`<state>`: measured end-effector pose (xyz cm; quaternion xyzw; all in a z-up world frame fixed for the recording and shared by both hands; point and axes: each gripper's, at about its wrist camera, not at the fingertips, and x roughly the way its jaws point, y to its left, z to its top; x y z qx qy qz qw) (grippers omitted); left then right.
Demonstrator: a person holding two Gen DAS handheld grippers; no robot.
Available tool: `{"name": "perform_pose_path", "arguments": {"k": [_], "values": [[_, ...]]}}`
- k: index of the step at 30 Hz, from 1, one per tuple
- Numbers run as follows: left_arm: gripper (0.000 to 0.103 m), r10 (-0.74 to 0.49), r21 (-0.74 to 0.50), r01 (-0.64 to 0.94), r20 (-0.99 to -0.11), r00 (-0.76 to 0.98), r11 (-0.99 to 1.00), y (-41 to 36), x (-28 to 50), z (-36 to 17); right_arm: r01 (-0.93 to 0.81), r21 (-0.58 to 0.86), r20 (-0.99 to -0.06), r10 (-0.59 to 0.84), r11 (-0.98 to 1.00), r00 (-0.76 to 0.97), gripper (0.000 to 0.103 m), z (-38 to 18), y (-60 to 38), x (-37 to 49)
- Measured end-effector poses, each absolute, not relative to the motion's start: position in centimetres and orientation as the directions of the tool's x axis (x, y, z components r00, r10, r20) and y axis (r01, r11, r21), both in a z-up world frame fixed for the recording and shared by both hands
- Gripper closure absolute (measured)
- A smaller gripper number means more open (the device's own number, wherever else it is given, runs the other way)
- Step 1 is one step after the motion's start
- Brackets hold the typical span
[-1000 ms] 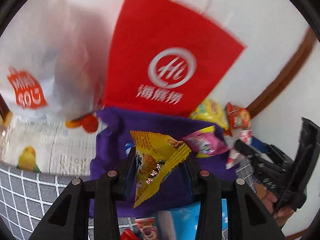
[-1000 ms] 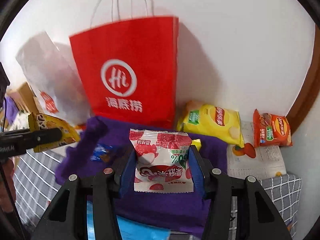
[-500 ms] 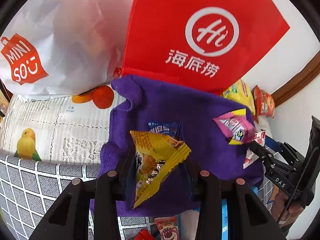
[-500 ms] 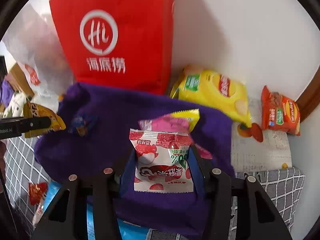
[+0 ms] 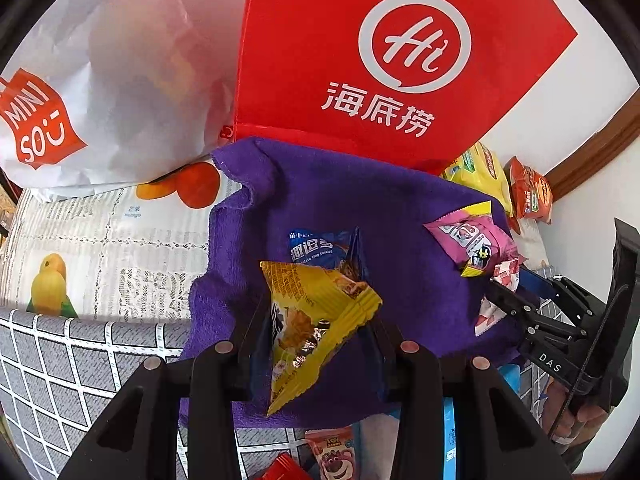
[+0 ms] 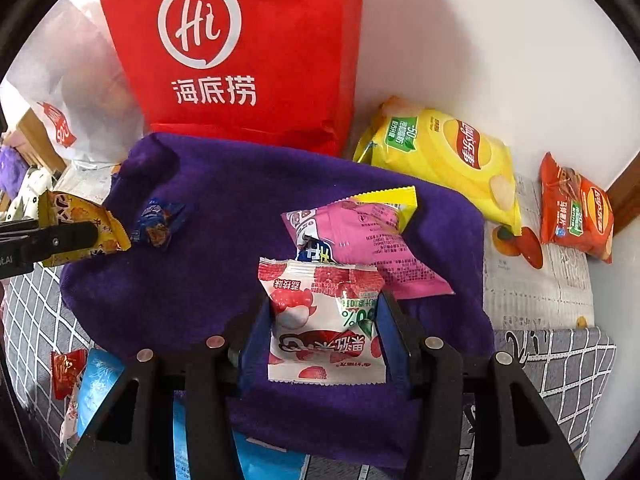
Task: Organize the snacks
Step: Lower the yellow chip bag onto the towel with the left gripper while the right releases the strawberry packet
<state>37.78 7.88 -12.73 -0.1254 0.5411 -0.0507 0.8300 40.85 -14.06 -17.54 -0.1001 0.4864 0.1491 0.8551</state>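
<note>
My left gripper [image 5: 316,320] is shut on a yellow snack packet [image 5: 312,320], held above the purple cloth [image 5: 320,196]. A blue cookie packet [image 5: 316,248] lies on the cloth just beyond it. My right gripper [image 6: 324,320] is shut on a red-and-white lychee packet [image 6: 324,324] over the same cloth [image 6: 224,200]. A pink packet [image 6: 360,236] lies on the cloth right ahead of it. In the right wrist view the left gripper [image 6: 80,236] with its yellow packet [image 6: 80,224] shows at the left edge. In the left wrist view the right gripper [image 5: 504,300] comes in from the right.
A red paper bag [image 5: 400,56] and a white plastic bag [image 5: 100,80] stand behind the cloth against the wall. Yellow [image 6: 448,156] and orange [image 6: 576,208] chip bags lie at the right. Small packets [image 5: 332,452] lie on the checked tablecloth [image 5: 60,360] near the front edge.
Both grippers have sunk and tipped downward toward the purple cloth, each keeping its packet. The cloth and the packets on it now fill more of both views.
</note>
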Motion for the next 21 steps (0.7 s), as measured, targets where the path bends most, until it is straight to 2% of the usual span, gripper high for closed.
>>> {"name": "perform_pose_path", "arguments": {"k": [9,15,18,21], "values": [[0.065,-0.229,-0.264,-0.038,-0.894,0.385,0.964,7.0,37.9,-13.4,-0.356,-0.036,-0.869,0.147,0.934,0.473,0.050,-17.9,-13.6,40.9],[0.065,-0.232,-0.260,-0.025,-0.898,0.374,0.965,6.4,37.9,-13.8,-0.358,-0.085,-0.848,0.121,0.930,0.516,0.046,-16.8,-13.2,40.1],[0.065,-0.232,-0.255,-0.016,-0.901,0.367,0.967,6.0,37.9,-14.0,-0.373,-0.086,-0.827,0.143,0.924,0.544,0.038,-15.7,-13.1,39.3],[0.065,-0.231,-0.251,-0.010,-0.903,0.361,0.968,5.7,37.9,-14.1,-0.368,-0.103,-0.802,0.142,0.924,0.580,0.037,-14.7,-12.9,38.6]]}}
